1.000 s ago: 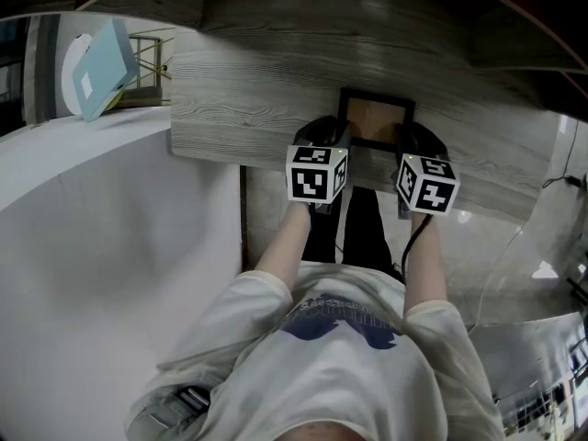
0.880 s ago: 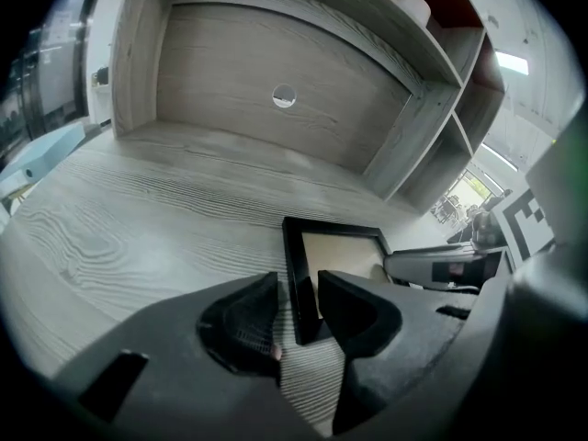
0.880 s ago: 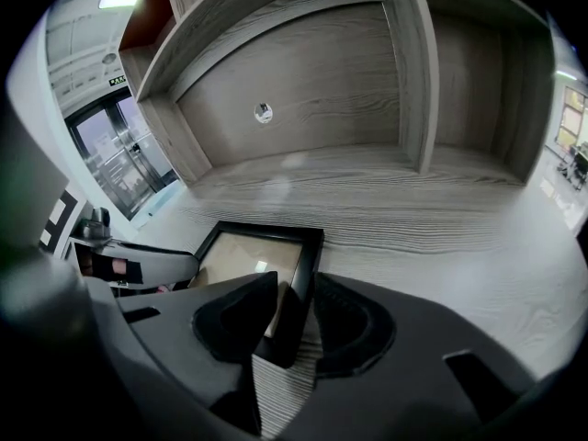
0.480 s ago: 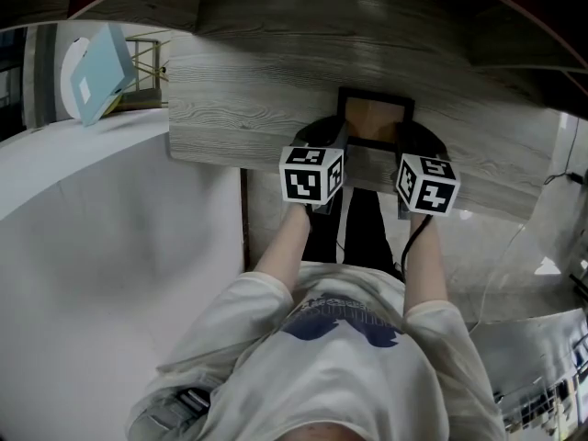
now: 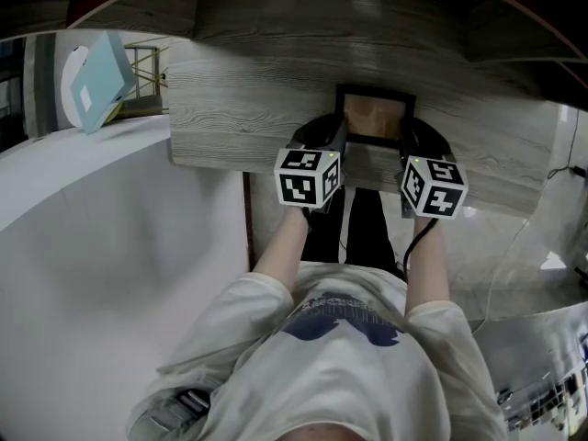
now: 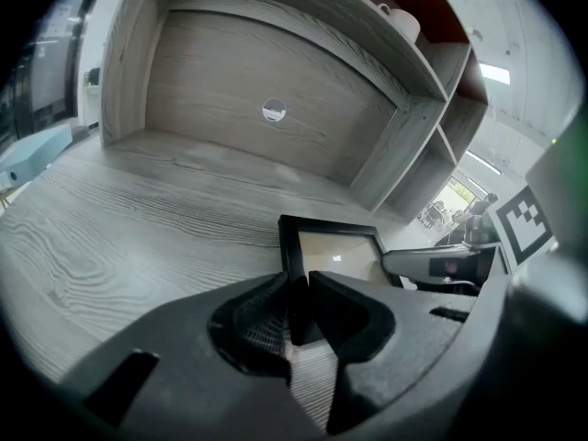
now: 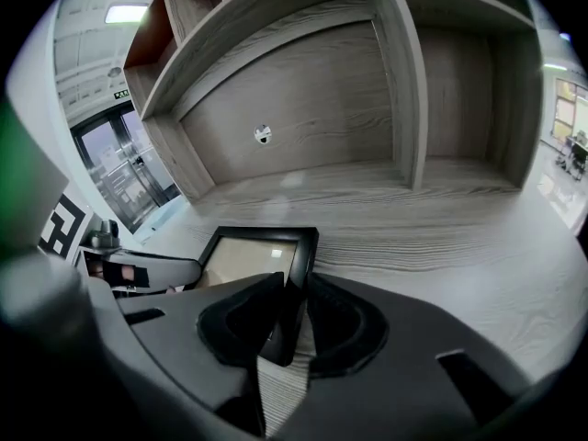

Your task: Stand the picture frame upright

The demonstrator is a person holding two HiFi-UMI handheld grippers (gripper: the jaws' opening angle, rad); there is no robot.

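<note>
Both jaws have just been closing. The left gripper [image 6: 296, 290] now pinches the frame's [image 5: 374, 116] left edge and the right gripper [image 7: 293, 290] its right edge, each held partly apart by the moulding. The frame lies glass-up near the front of the surface [image 5: 230, 118], so tipping it up looks ready to start. The gripper views show both pinches, which the marker cubes [image 5: 307, 176] hide in the head view.
</note>
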